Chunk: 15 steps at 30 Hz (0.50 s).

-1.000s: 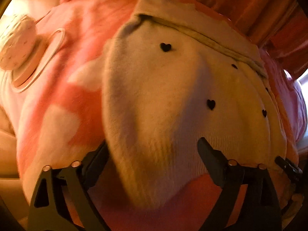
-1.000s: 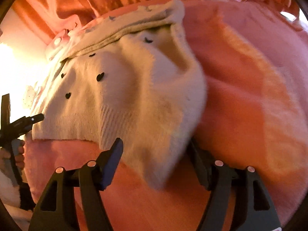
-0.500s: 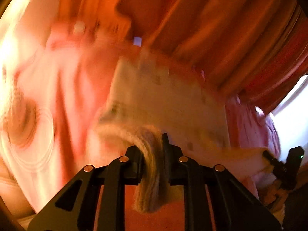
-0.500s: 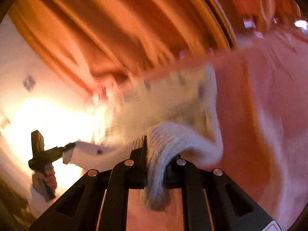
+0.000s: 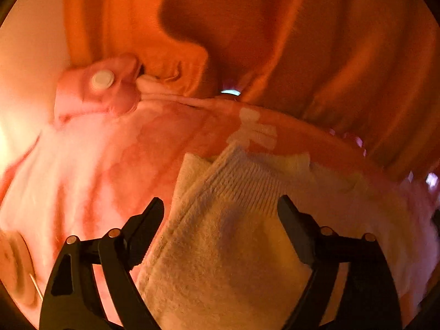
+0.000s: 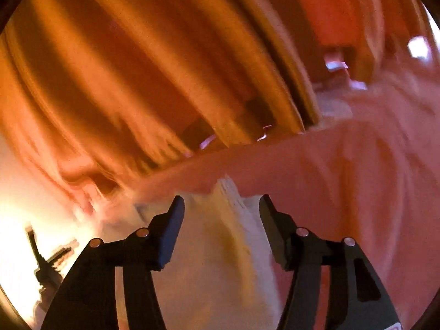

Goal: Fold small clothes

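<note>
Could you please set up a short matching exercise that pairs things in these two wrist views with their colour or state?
Things:
1. sweater
2. blanket
3. curtain
4. left gripper

Colour or state:
A. orange, hanging in folds
B. jaws apart, holding nothing
C. cream knit, folded
D. pink and white, spread underneath

Pairs: 1-C, 2-D, 3-A, 4-B

Right gripper [image 6: 221, 214] jaws spread wide over the cream sweater [image 6: 220, 261].
</note>
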Tool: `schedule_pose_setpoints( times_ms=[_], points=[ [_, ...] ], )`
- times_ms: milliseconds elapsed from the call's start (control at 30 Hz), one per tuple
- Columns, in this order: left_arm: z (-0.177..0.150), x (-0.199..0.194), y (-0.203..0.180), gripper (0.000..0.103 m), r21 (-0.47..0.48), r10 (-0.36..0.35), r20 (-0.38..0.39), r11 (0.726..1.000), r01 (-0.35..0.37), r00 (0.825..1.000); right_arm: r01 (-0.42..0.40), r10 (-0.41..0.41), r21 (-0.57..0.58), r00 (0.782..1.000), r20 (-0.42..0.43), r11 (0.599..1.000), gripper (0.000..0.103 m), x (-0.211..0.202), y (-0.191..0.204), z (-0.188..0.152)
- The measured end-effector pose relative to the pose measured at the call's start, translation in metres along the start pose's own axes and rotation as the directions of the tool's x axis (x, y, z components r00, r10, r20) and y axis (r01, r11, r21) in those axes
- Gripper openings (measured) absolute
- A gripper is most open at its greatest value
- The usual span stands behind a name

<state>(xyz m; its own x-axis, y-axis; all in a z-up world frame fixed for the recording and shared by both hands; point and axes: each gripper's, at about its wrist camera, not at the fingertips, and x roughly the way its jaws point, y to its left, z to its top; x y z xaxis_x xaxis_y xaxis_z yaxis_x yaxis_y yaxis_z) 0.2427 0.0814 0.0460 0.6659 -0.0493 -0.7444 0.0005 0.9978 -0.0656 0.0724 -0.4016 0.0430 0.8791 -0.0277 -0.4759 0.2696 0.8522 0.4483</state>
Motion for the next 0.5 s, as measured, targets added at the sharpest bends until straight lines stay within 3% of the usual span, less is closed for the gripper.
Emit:
schedule_pose_setpoints(
  times_ms=[67,167,233,300,333,367,433,500],
  points=[
    [-0.002,0.021,-0.008,0.082,0.059,0.034,-0.049,0.998,-0.031,0.998,0.038,-0.044,-0.088,0.997,-0.066,0.995,0.057,0.024,0.009,-0.009],
    [-0.002,0.051,-0.012,0.082,0.053,0.050,-0.132,0.998,-0.043,0.990,0.049,-0.065,-0.099,0.985,-0.161,0.994,0.057,0.059,0.006,-0.021],
    [0.000,0.067,-0.008,0.075,0.017,0.052,-0.164,0.999,-0.050,0.985,0.079,-0.097,-0.091,0.974,-0.204,0.993,0.052,0.081,0.000,-0.024],
    [0.000,0.071,-0.005,0.041,0.003,0.058,-0.163,0.998,-0.059,0.985,0.095,-0.115,-0.100,0.969,-0.218,0.990,0.008,0.088,-0.003,-0.021],
    [0.001,0.071,-0.004,0.030,0.005,0.060,-0.160,0.998,-0.060,0.985,0.084,-0.101,-0.090,0.973,-0.208,0.992,0.008,0.083,-0.004,-0.017],
    [0.003,0.067,-0.003,0.003,0.001,0.042,-0.145,0.999,-0.042,0.988,0.059,-0.071,-0.071,0.981,-0.182,0.996,0.008,0.075,-0.004,-0.013],
    [0.005,0.057,-0.006,0.004,-0.005,0.026,-0.116,1.000,-0.027,0.993,-0.023,0.020,-0.033,0.995,-0.098,0.999,0.007,0.048,0.000,-0.002],
    [0.008,0.052,-0.008,0.004,0.004,0.031,-0.088,1.000,-0.031,0.996,-0.036,0.035,-0.044,0.999,-0.021,0.998,0.007,0.030,0.002,0.003]
  ],
)
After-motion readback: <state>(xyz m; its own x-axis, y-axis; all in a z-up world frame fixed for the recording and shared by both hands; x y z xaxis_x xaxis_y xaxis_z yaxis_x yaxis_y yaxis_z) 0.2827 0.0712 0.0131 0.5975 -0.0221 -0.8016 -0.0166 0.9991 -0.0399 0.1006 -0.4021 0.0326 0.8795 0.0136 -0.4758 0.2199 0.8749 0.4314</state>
